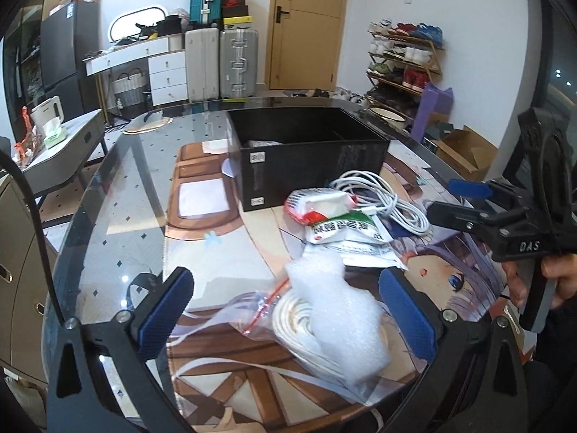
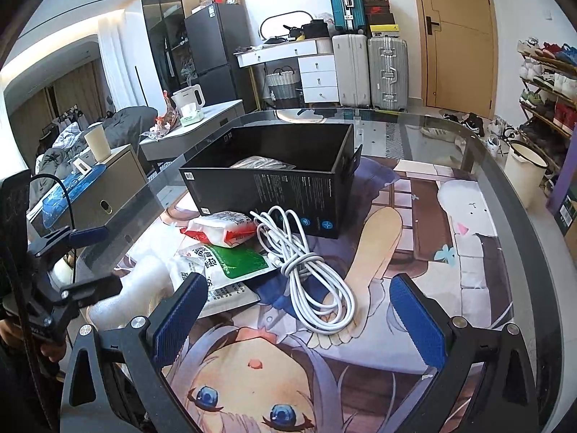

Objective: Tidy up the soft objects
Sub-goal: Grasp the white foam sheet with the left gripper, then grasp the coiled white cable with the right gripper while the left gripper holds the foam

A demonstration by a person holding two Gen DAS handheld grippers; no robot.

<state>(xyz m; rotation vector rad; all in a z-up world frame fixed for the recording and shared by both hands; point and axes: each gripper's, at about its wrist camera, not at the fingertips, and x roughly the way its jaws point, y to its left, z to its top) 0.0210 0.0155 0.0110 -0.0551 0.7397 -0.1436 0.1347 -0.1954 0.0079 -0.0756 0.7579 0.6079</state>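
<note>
My left gripper (image 1: 285,310) stands open just above a white foam wrap (image 1: 342,310) and a coiled white cord in a clear zip bag (image 1: 292,324). Behind them lie a green-and-white pouch (image 1: 342,231), a red-and-white tissue pack (image 1: 317,205) and a bundled white cable (image 1: 382,198). A black open box (image 1: 306,155) stands beyond with a pale item inside. My right gripper (image 2: 299,306) is open too, hovering over the white cable (image 2: 310,274); the tissue pack (image 2: 223,227) and green pouch (image 2: 234,259) sit left of it, the black box (image 2: 274,180) behind.
The things rest on a printed mat (image 2: 414,216) over a round glass table (image 2: 512,187). A hand holds the right gripper's handle (image 1: 533,252) at the right edge. A grey side table (image 1: 68,144), suitcases (image 1: 220,61) and a shoe rack (image 1: 404,61) stand beyond.
</note>
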